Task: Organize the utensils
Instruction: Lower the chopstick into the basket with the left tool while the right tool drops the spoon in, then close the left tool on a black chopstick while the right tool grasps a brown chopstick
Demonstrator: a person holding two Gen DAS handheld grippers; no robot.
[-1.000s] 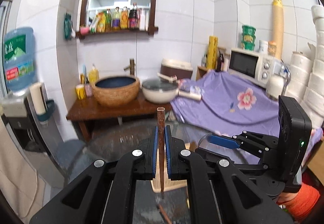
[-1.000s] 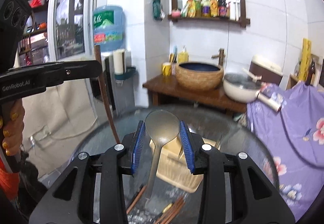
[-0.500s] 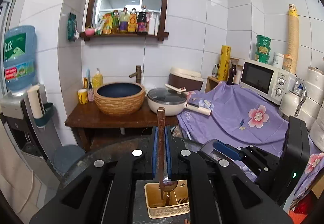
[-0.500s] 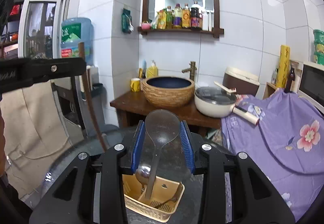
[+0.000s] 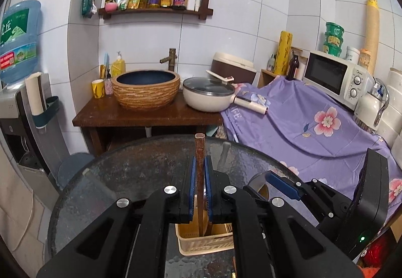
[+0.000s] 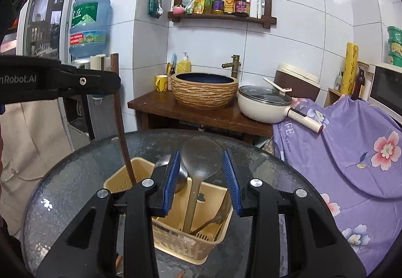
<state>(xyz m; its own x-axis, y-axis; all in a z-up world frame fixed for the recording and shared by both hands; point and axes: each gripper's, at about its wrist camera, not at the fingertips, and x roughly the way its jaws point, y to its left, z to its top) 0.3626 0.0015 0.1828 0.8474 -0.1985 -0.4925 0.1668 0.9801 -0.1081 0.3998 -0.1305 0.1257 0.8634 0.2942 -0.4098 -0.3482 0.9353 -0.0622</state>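
Note:
My left gripper (image 5: 200, 165) is shut on a brown chopstick (image 5: 200, 150), which stands upright with its lower end inside the beige utensil basket (image 5: 201, 245). In the right wrist view the same chopstick (image 6: 120, 122) slants down from the left gripper (image 6: 110, 82) into the basket's left compartment (image 6: 140, 165). The right gripper (image 6: 201, 165) is shut on the bowl of a grey serving spoon (image 6: 199, 150); the spoon's handle runs down into the basket's middle. A metal ladle (image 6: 163, 161) and a fork (image 6: 208, 222) lie in the basket.
The basket sits on a round dark glass table (image 6: 75, 177). Behind the table is a wooden stand (image 6: 176, 109) with a woven basin and a white pot (image 6: 263, 104). A purple flowered cloth (image 6: 351, 152) covers the right side. A water dispenser (image 6: 88, 26) stands at left.
Both grippers have come down and closer to the basket. The chopstick's lower end and the spoon's handle now reach inside the basket. Both grips are unchanged.

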